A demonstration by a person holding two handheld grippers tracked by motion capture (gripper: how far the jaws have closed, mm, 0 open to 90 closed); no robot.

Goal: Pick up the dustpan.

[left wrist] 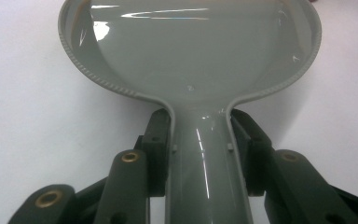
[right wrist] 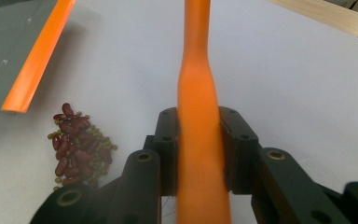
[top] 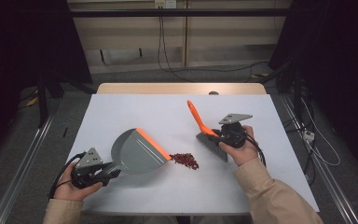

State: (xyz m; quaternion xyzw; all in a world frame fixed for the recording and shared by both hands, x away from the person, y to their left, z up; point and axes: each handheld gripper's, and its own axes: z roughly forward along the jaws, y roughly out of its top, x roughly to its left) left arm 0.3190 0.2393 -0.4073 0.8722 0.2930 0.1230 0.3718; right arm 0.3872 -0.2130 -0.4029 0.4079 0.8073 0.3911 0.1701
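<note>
A grey dustpan point(top: 137, 150) with an orange lip point(top: 153, 143) lies on the white table point(top: 135, 112), its lip toward a small pile of red beans point(top: 185, 159). My left gripper point(top: 107, 175) is shut on the dustpan's handle point(left wrist: 205, 158), the black pads pressing both sides. A brush with an orange handle point(top: 196, 116) and dark bristles point(top: 212, 144) stands just right of the beans. My right gripper point(top: 219, 136) is shut on that orange handle point(right wrist: 198, 135). In the right gripper view the beans point(right wrist: 77, 142) lie at the left, below the dustpan's lip point(right wrist: 39, 63).
The white sheet covers a wooden table whose far edge point(top: 182, 87) shows bare. Cables point(top: 165, 51) hang by the back wall, and dark stands flank the table on both sides.
</note>
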